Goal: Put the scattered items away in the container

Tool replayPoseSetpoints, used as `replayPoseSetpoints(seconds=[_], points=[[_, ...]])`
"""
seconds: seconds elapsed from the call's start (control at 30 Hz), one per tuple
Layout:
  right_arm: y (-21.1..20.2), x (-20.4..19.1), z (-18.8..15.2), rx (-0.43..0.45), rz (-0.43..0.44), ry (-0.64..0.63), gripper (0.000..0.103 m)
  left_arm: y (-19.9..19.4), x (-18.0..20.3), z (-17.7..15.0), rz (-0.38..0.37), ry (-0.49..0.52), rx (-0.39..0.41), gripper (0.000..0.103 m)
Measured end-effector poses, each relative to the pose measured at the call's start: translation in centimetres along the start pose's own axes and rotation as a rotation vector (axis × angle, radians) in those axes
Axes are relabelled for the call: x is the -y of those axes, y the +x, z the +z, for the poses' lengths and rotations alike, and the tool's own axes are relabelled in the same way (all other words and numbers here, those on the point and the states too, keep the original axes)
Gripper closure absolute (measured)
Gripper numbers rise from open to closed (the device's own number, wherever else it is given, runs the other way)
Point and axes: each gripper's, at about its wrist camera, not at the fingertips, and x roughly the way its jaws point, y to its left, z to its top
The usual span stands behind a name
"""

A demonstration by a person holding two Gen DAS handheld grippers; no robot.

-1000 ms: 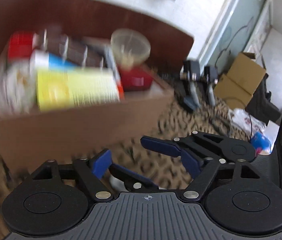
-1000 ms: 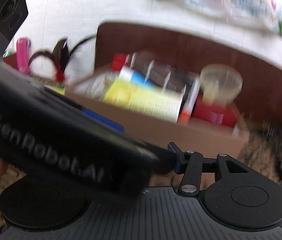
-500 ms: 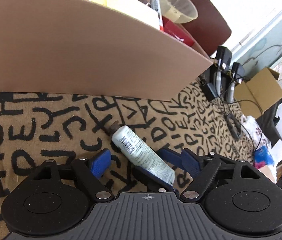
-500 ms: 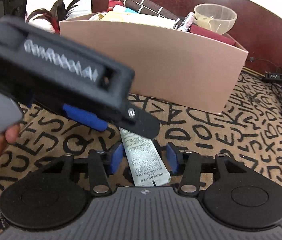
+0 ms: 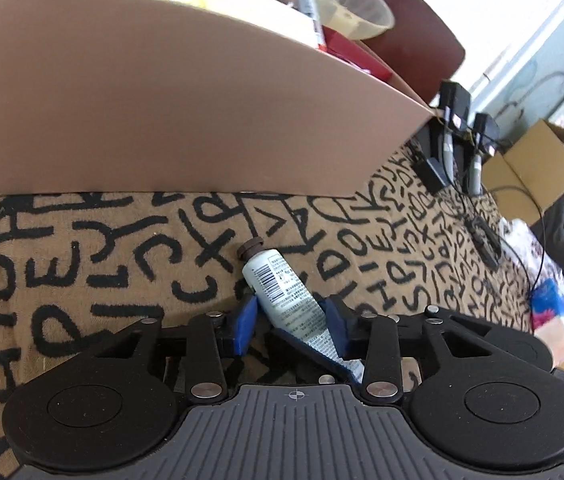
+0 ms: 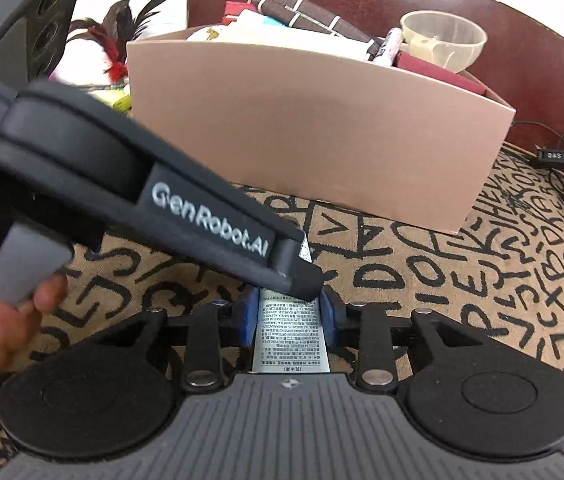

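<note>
A white tube (image 5: 282,296) with a dark cap lies on the letter-patterned rug in front of the tan box (image 5: 162,120), which is full of items. My left gripper (image 5: 292,318) is closing on the tube's middle, and its blue pads meet both sides. In the right wrist view my right gripper (image 6: 288,320) is closing on the tube's (image 6: 290,336) flat crimped end, pads against its edges. The left gripper's black body (image 6: 162,200) crosses in front and hides the tube's cap end. A hand (image 6: 2,320) holds it. The box (image 6: 322,132) stands just beyond.
A clear bowl (image 5: 352,4), a marker and packets stick out of the box. Chargers and cables (image 5: 454,120) and a small cardboard carton (image 5: 530,168) lie to the right. A black speaker (image 6: 30,20) and a feather toy (image 6: 114,40) stand at the left.
Both grippers dropped from box height to the rug. Their jaws narrowed from wide apart to touching the tube, which has stayed on the rug.
</note>
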Motion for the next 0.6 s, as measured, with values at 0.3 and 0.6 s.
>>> replayPoseSetpoints(seconds=[0.3, 0.6], points=[[-4.3, -1.3, 1.0, 0.094, -0.041, -0.023, 0.067, -5.4, 2.8, 0.2, 0.007, 0.052, 0.144, 0.069], [-6.9, -1.0, 6.9, 0.281, -0.087, -0.070, 0.067, -9.5, 4.9, 7.1, 0.006, 0.132, 0.293, 0.066]])
